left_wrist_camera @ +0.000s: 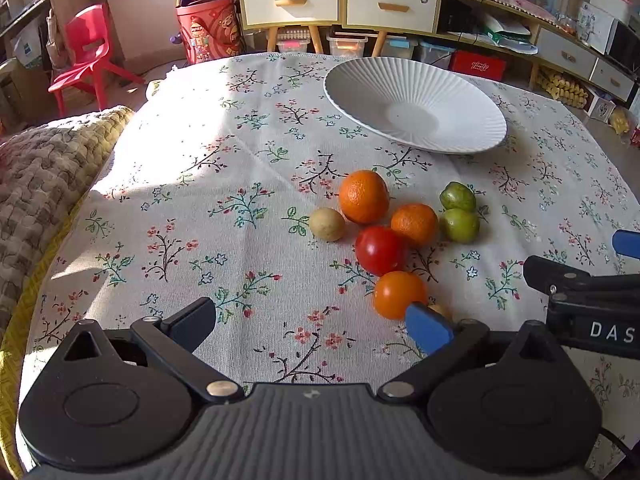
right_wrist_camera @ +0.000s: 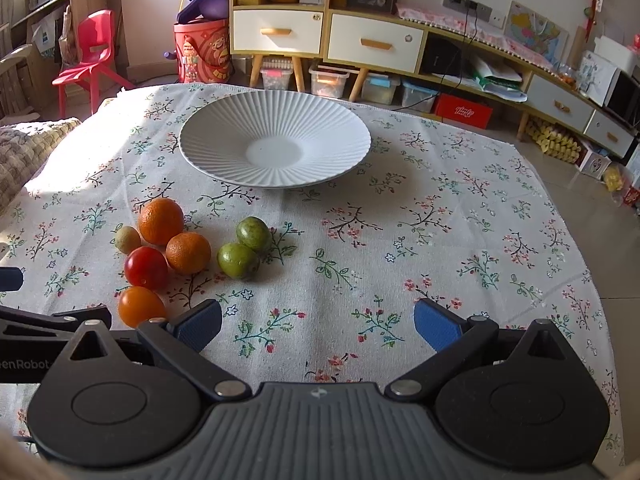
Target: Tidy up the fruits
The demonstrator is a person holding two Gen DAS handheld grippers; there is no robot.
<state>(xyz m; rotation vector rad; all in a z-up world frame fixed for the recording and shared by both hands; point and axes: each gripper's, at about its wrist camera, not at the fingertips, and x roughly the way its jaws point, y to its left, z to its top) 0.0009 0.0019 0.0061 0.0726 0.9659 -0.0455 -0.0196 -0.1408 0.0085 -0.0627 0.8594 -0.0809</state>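
Observation:
A white ribbed plate (left_wrist_camera: 416,108) (right_wrist_camera: 276,146) stands empty on the floral tablecloth (right_wrist_camera: 420,240). In front of it lies a cluster of fruit: a large orange (left_wrist_camera: 363,197) (right_wrist_camera: 161,221), a small orange (left_wrist_camera: 414,224) (right_wrist_camera: 188,253), a red tomato (left_wrist_camera: 380,250) (right_wrist_camera: 145,268), an orange tomato (left_wrist_camera: 398,294) (right_wrist_camera: 140,305), a yellowish round fruit (left_wrist_camera: 327,224) (right_wrist_camera: 128,240) and two green fruits (left_wrist_camera: 459,212) (right_wrist_camera: 245,249). My left gripper (left_wrist_camera: 310,320) is open and empty, near the orange tomato. My right gripper (right_wrist_camera: 318,324) is open and empty, right of the fruit.
A woven cushion (left_wrist_camera: 44,164) lies at the table's left edge. Beyond the table stand a red child's chair (left_wrist_camera: 86,54), a red bucket (left_wrist_camera: 210,30), drawer cabinets (right_wrist_camera: 328,36) and storage boxes on the floor.

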